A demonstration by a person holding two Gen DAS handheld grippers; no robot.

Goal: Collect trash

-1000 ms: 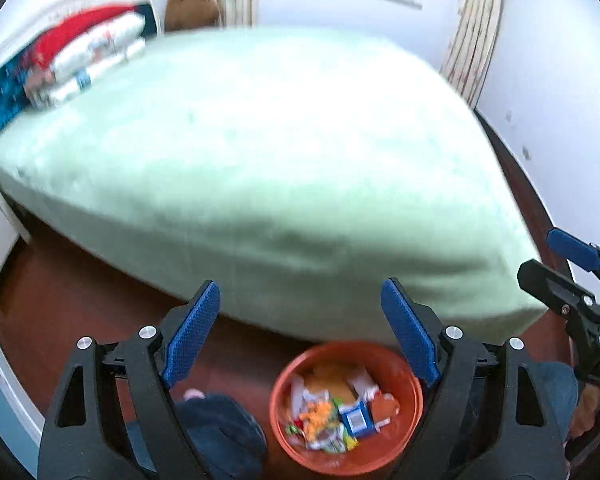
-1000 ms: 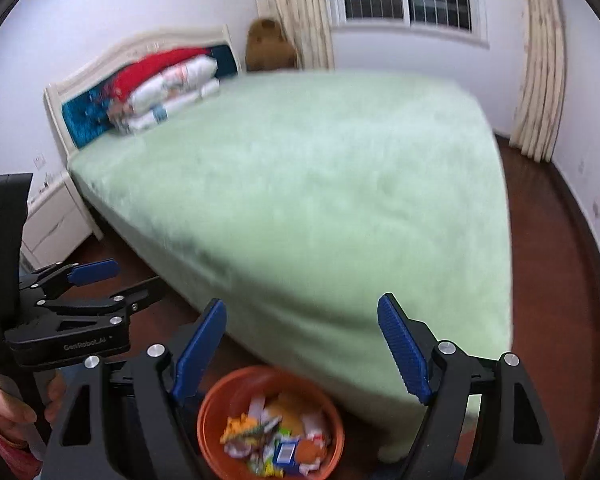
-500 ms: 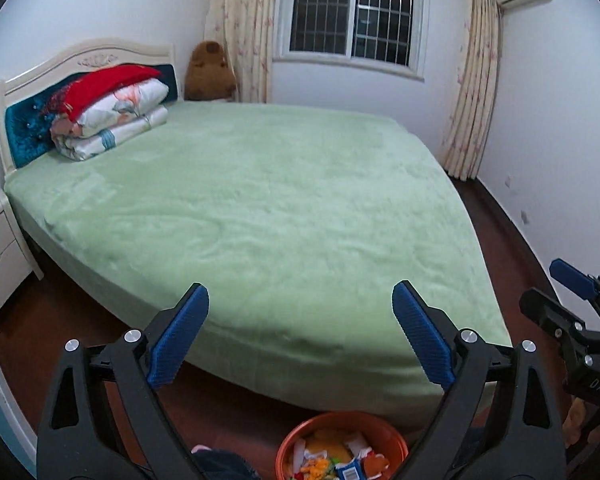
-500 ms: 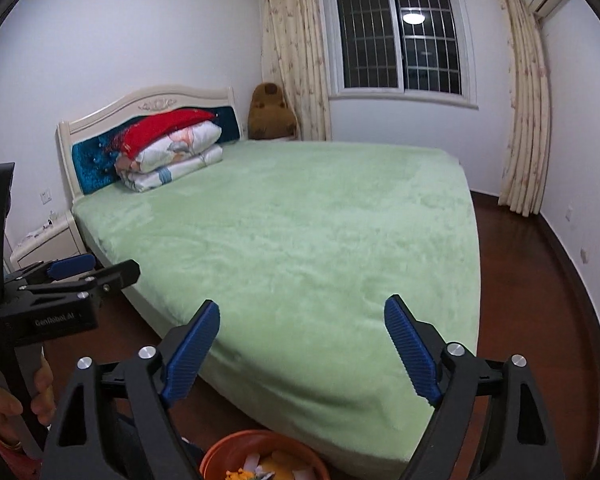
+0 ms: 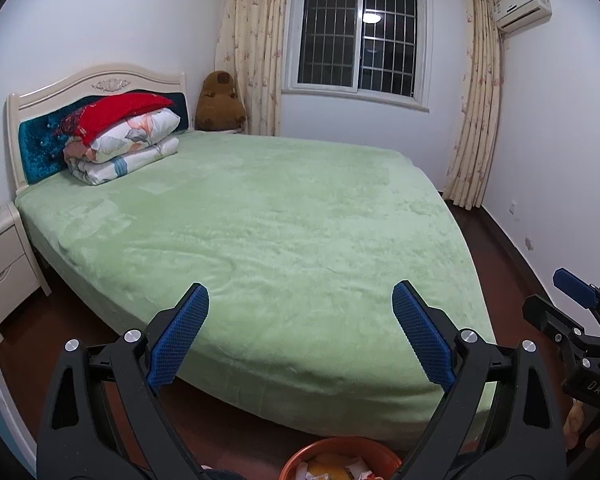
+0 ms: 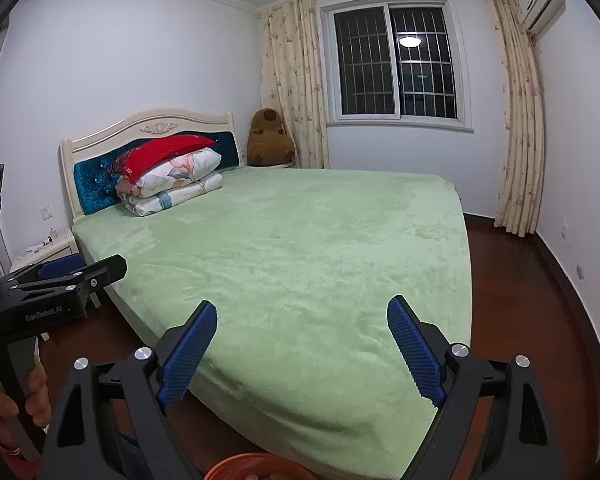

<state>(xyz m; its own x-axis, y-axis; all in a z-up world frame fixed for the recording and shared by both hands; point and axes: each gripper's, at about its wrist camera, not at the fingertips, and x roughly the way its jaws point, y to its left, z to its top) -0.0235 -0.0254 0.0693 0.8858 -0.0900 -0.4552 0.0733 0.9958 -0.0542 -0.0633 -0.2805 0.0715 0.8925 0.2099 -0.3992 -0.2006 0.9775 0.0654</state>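
Green bed (image 5: 284,220) — folded quilts (image 5: 128,148), plush bear (image 5: 219,102)

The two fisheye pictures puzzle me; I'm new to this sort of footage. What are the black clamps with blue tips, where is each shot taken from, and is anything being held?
There is no robot here. A person holds a hand-held grasping tool in each hand, and a camera on each one looks forward along its two fingers.

The left wrist view shows the left tool in front, with the right one at the right edge. The right wrist view shows the right tool, with the left one and the person's hand at the left edge.

Both tools are open and hold nothing. They face a bed with a green cover, bare except for folded bedding at the headboard. Below, on the dark floor, stands an orange basin holding wrappers, mostly cut off.
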